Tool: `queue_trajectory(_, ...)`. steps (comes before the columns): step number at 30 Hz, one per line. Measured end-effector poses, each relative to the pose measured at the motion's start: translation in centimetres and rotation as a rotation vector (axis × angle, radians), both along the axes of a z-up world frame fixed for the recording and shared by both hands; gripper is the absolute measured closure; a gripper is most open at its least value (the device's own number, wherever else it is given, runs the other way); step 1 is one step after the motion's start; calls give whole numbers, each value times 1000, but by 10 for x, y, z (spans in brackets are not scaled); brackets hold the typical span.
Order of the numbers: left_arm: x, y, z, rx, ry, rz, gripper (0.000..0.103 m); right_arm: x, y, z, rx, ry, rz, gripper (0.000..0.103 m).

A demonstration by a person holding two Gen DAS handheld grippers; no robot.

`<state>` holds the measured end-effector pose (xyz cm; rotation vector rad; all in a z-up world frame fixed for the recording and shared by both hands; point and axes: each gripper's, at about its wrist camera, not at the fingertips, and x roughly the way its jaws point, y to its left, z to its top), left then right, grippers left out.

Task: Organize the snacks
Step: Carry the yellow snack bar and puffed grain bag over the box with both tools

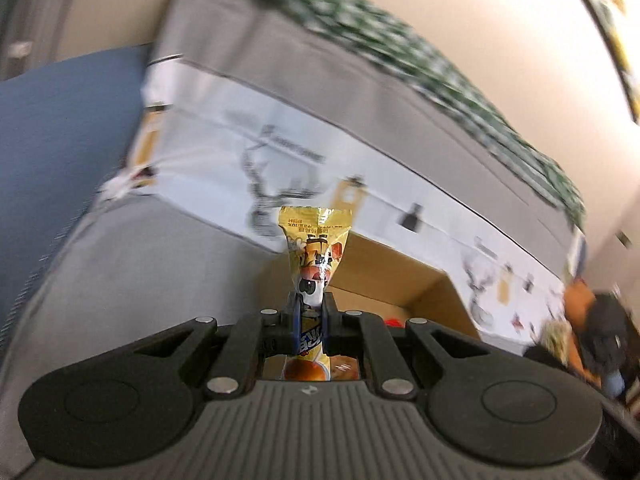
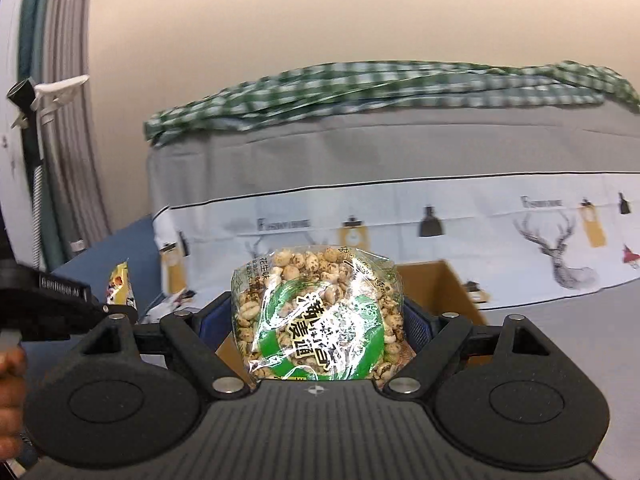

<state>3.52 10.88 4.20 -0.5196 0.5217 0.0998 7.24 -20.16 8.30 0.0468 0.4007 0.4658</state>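
Left gripper (image 1: 310,316): I've clamped a slim yellow snack packet (image 1: 316,256), upright at 12 o'clock.
Right gripper (image 2: 320,320): my jaws grasp a clear puffed-snack bag (image 2: 320,316) with a green label, above the cardboard box (image 2: 444,284).

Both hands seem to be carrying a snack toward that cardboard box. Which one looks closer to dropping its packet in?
Probably the left. Its gripper pinches the yellow snack packet right above the cardboard box. The right gripper holds the puffed-snack bag with the box partly hidden behind it.
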Motion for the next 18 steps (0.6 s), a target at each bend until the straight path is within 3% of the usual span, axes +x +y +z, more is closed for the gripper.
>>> queue_trajectory(7,16,-37,3,34,-170,-160,93,16,-35,-16,-3,20,-75,17)
queue_trajectory(10,28,-50,-2,-10,-184,-199,93,22,-36,-21,-12,31,-89,17)
queue_trajectory(18,49,-70,-13,-23,-160,-272,93,28,-32,-23,-11,57,-101,17)
